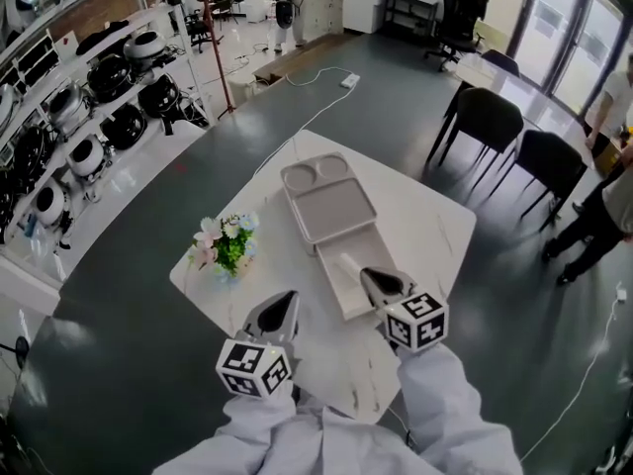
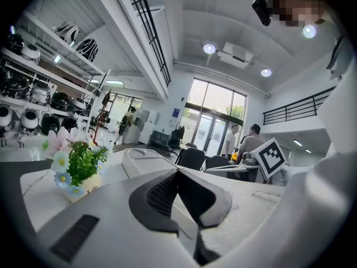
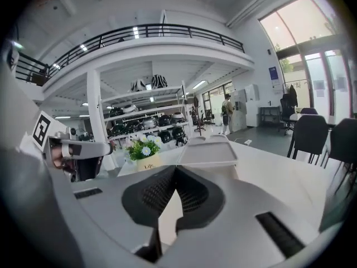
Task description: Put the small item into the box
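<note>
Currently both grippers hover over the near part of the white table (image 1: 425,228). The box (image 1: 326,211) lies open mid-table, lid part far, tray part near. The small item (image 1: 348,264) is a pale sliver that looks to be inside the near tray part, just beside the right gripper (image 1: 370,276) tips; touching or apart, can't tell. Right gripper jaws are pressed together, with nothing between the pads in its own view. The left gripper (image 1: 289,299) is near-left of the box, jaws also together, empty. A flower pot (image 1: 226,247) sits left of the box. Judgement: the drop looks done or nearly done. To do it well, check the item rests fully inside the tray walls, not propped on the rim. Keep the right tips off the tray wall so the box doesn't shift, and keep the left clear of the flowers.
</note>
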Available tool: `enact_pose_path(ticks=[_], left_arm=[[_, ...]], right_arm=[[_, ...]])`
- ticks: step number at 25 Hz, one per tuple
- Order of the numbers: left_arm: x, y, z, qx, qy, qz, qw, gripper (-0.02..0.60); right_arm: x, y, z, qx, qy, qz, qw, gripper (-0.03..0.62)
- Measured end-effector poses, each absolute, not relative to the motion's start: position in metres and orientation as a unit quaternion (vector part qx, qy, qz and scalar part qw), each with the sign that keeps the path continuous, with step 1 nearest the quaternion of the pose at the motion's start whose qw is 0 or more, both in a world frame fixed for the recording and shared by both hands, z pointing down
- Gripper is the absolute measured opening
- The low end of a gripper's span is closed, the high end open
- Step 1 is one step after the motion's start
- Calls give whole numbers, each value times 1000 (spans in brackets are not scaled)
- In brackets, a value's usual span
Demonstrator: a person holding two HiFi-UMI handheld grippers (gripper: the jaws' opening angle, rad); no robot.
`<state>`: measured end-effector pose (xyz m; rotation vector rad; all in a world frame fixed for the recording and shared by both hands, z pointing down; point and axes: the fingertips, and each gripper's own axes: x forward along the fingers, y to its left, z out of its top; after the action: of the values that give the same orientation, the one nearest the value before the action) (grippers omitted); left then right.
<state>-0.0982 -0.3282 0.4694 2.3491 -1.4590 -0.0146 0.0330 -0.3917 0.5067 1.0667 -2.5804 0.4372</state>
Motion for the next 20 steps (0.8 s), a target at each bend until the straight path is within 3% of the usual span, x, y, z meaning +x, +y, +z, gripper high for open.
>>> enact_pose_path(ticks=[10,20], left_arm=[[-108,-316,415,848,-515,-25,118,-2],[-122,-304,384,847,-526,-33,71,-2]], right_arm=[[58,-357,441,398,-910,113,24,-6],[90,-340,387,439,-895,73,-35,-6]])
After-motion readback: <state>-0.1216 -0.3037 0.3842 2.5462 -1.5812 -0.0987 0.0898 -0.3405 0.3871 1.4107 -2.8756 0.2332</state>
